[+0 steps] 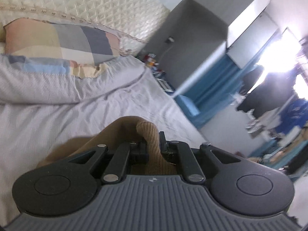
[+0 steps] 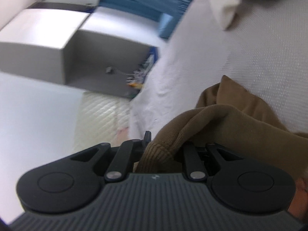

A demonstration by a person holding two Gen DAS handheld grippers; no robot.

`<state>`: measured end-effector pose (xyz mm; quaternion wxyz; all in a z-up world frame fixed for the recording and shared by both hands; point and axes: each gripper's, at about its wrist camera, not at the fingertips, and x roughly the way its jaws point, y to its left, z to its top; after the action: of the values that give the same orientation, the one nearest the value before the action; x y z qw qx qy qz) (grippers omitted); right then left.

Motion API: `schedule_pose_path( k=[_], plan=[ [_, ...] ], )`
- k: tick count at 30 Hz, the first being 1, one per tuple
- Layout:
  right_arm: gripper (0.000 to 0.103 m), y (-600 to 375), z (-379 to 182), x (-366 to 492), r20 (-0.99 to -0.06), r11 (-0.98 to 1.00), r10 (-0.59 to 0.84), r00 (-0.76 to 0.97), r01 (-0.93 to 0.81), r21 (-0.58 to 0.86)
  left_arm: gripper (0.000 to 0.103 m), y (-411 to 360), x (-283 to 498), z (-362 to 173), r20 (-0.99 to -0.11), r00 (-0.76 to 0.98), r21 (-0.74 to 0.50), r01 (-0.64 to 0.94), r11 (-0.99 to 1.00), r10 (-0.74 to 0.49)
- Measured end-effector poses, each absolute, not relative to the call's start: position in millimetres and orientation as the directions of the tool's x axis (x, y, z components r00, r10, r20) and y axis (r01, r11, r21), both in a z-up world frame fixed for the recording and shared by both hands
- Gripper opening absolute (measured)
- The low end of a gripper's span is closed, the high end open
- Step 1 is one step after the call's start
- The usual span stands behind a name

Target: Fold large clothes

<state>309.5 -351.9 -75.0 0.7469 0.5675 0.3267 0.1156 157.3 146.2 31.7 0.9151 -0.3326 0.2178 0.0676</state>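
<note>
A tan-brown garment with a ribbed hem (image 1: 149,134) is pinched in my left gripper (image 1: 153,144), whose jaws are shut on the ribbed band; the rest of the cloth trails off to the lower left over the pale bed sheet (image 1: 57,119). In the right wrist view the same brown garment (image 2: 231,119) bunches up over my right gripper (image 2: 163,146), which is shut on its ribbed edge. The cloth hides the right finger there. This view is rolled, and the bed sheet (image 2: 259,57) fills its right side.
A patchwork pillow (image 1: 57,40) and a quilted cream headboard (image 1: 96,3) lie at the bed's head. A grey wardrobe (image 1: 192,38) and blue curtain (image 1: 215,80) stand beyond the bed's edge. A white cloth (image 2: 225,5) lies on the sheet. A person's hand (image 2: 300,192) shows at the right edge.
</note>
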Motion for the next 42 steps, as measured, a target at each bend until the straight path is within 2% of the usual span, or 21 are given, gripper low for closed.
schedule_pose_path(
  k=[5, 11, 16, 20, 25, 28, 32, 36, 38, 39, 40, 41, 42],
  plan=[
    [0.017, -333.7, -115.8, 364.9, -0.417, 0.34, 0.511, 0.752, 0.269, 0.901, 0.012, 153.4, 242.5, -8.8, -0.503, 0.864, -0.51, -0.318, 0.799, 0.024],
    [0.018, -324.5, -159.1, 417.0, -0.413, 0.339, 0.526, 0.744, 0.262, 0.903, 0.013, 174.1, 340.1, -49.7, -0.607, 0.795, -0.469, -0.354, 0.81, -0.004],
    [0.018, -320.1, -187.0, 453.8, -0.425, 0.353, 0.529, 0.734, 0.265, 0.897, 0.014, 182.5, 402.5, -77.0, -0.657, 0.754, -0.418, -0.331, 0.846, -0.03],
    [0.018, -312.0, -219.6, 482.3, -0.498, 0.352, 0.539, 0.679, 0.355, 0.866, 0.014, 185.2, 443.0, -116.1, -0.729, 0.684, -0.345, -0.348, 0.872, -0.015],
    [0.018, -303.5, -224.6, 490.8, -0.53, 0.383, 0.523, 0.668, 0.371, 0.846, 0.014, 196.4, 465.8, -150.5, -0.773, 0.632, -0.362, -0.381, 0.851, -0.046],
    [0.018, -302.8, -224.0, 488.7, -0.52, 0.372, 0.534, 0.667, 0.368, 0.852, 0.015, 194.4, 462.6, -147.2, -0.777, 0.628, -0.354, -0.365, 0.861, -0.053],
    [0.025, -315.8, -222.7, 477.4, -0.461, 0.296, 0.584, 0.668, 0.353, 0.887, 0.018, 190.0, 440.5, -121.5, -0.771, 0.636, -0.357, -0.382, 0.852, -0.038],
    [0.037, -323.4, -214.6, 462.4, -0.402, 0.213, 0.619, 0.675, 0.348, 0.913, 0.03, 187.4, 425.1, -98.7, -0.78, 0.62, -0.355, -0.331, 0.874, -0.082],
    [0.057, -331.6, -209.5, 452.2, -0.364, 0.165, 0.621, 0.694, 0.338, 0.927, 0.044, 192.3, 415.1, -90.2, -0.788, 0.603, -0.379, -0.315, 0.87, -0.125],
    [0.062, -337.7, -206.3, 444.7, -0.336, 0.14, 0.619, 0.71, 0.322, 0.936, 0.065, 195.2, 407.6, -84.8, -0.781, 0.608, -0.397, -0.307, 0.865, -0.143],
    [0.067, -341.8, -203.7, 439.4, -0.318, 0.124, 0.618, 0.718, 0.311, 0.942, 0.072, 198.3, 397.8, -77.8, -0.766, 0.623, -0.418, -0.293, 0.86, -0.16],
    [0.068, -345.6, -199.7, 434.3, -0.309, 0.118, 0.621, 0.72, 0.303, 0.945, 0.077, 199.6, 388.2, -70.3, -0.753, 0.635, -0.426, -0.271, 0.863, -0.172],
    [0.068, -348.8, -195.3, 430.0, -0.313, 0.133, 0.627, 0.714, 0.298, 0.945, 0.077, 199.8, 380.1, -63.4, -0.748, 0.641, -0.418, -0.253, 0.872, -0.172]
  ],
)
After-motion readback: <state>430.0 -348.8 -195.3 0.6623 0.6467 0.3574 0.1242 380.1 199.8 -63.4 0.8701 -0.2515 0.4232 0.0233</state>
